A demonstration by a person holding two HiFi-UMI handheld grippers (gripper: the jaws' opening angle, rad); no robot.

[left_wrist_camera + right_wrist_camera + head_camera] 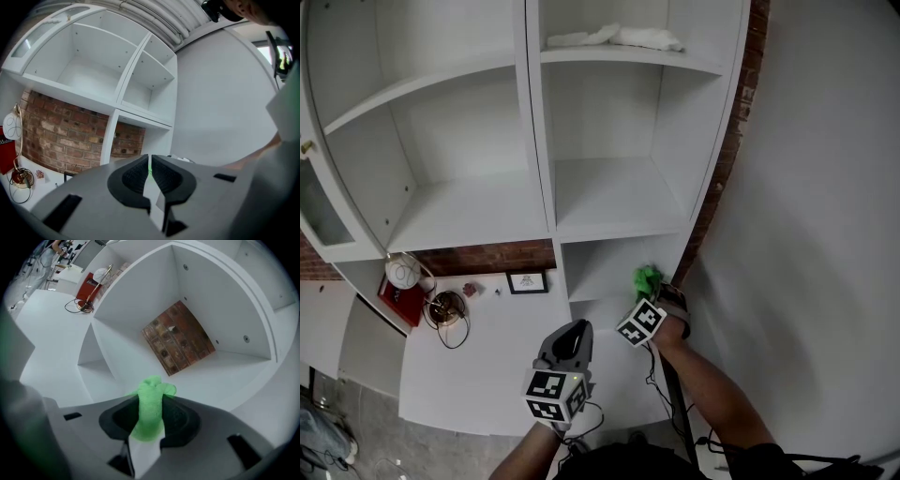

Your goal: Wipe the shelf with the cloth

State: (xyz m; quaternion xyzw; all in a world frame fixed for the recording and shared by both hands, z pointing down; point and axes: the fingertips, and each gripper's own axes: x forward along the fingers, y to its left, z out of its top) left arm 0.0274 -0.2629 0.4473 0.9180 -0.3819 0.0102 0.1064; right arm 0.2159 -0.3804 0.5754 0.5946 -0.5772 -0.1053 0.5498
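A bright green cloth (648,279) (151,408) is pinched in my right gripper (653,292) (151,405), which is shut on it. It sits at the mouth of the lowest right compartment of the white shelf unit (623,197) (154,324), just over that compartment's floor. My left gripper (572,339) (149,174) hangs back over the white counter, jaws closed with nothing between them. In the left gripper view the shelf unit (140,101) rises ahead.
A white counter (487,356) left of the shelves carries a small framed picture (528,281), a lamp with cable (445,309) and a red box (398,300). White cloths (614,37) lie on the top right shelf. A brick wall (178,336) backs the compartment. A plain wall (825,187) stands on the right.
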